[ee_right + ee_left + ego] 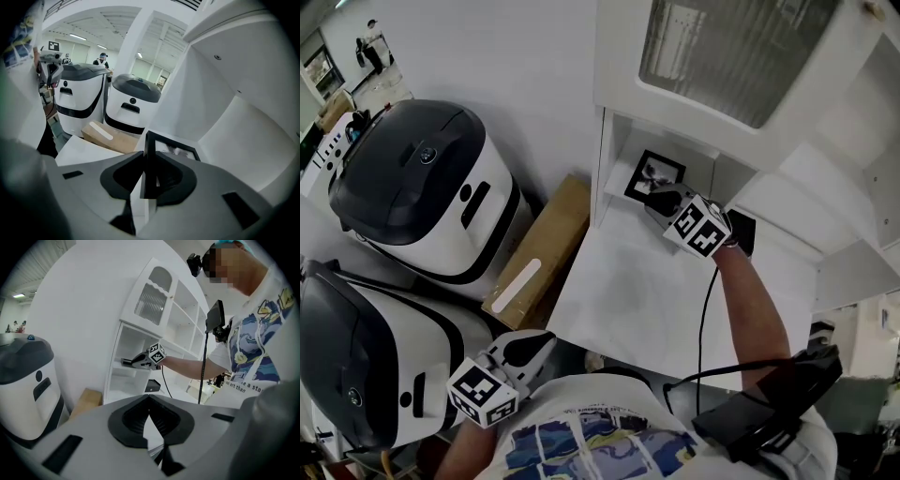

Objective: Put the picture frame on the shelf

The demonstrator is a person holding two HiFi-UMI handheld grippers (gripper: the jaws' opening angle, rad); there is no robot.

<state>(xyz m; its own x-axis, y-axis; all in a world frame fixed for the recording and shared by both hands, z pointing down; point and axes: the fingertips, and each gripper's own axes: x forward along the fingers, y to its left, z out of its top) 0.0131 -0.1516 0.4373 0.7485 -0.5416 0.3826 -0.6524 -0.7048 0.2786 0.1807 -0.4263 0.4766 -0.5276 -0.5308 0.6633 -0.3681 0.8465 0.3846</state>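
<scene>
The black picture frame (654,176) stands upright in the low compartment of the white shelf unit (605,150), close to its back left corner. My right gripper (656,199) reaches into that compartment and is shut on the frame's near edge. In the right gripper view the frame's dark edge (149,145) runs straight up between the jaws, with its picture side to the right. My left gripper (539,345) hangs low by the person's body, shut and with nothing in it. From the left gripper view, the right gripper (126,362) shows far off inside the shelf.
Two white and dark grey machines (422,187) (356,356) stand at the left. A cardboard box (539,248) lies between them and the shelf. A small black object (742,232) sits on the white ledge (637,291). A ribbed glass door (731,47) hangs above the compartment.
</scene>
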